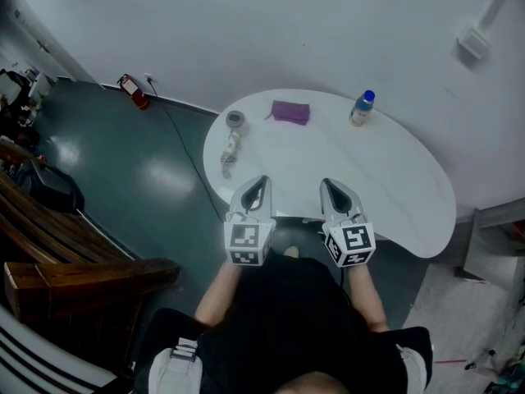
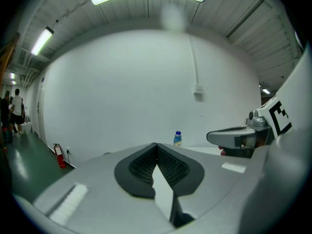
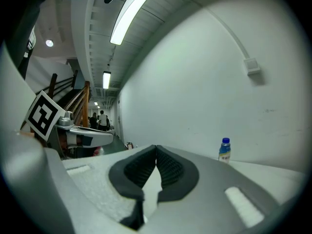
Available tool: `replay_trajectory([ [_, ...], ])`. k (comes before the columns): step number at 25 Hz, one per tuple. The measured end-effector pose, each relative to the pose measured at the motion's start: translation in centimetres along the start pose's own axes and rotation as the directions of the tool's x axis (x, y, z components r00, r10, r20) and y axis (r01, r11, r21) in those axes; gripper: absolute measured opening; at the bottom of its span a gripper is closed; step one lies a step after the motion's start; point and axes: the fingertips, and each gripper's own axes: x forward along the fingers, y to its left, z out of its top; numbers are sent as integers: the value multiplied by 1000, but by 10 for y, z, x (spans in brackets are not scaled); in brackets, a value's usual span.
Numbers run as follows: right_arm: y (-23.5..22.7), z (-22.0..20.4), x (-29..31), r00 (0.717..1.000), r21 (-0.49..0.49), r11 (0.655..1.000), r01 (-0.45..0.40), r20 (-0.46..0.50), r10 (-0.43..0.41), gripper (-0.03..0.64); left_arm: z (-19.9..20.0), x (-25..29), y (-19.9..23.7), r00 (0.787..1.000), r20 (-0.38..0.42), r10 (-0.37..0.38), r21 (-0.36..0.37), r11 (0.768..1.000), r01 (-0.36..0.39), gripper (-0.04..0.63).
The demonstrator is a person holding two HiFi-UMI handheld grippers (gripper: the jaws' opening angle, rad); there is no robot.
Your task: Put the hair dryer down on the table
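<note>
The 2 grippers hang side by side over the near edge of the white bench, pointing toward the wall. The left gripper has its jaws clenched tip to tip on nothing; in its own view the ribbed black pads meet at a point. The right gripper is the same: jaws pressed together and empty, as the right gripper view shows.

The hair dryer lies flat on the left part of the bench, apart from both grippers. It is small and pale in the head view, and its shape is hard to make out. Just beyond it sits a grey roll of tape. Farther back, near the middle of the far edge, lies a purple pouch. To its right a bottle with a blue cap stands upright.

On the green floor by the wall leans a red fire extinguisher. A black cable runs from the wall toward the bench.
</note>
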Motion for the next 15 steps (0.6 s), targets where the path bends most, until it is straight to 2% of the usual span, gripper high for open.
replay_trajectory([
  [15, 5, -4, -9, 1000, 16, 1000, 16, -9, -16, 5, -5, -9, 0, 1000, -7, -4, 0, 1000, 4, 6],
])
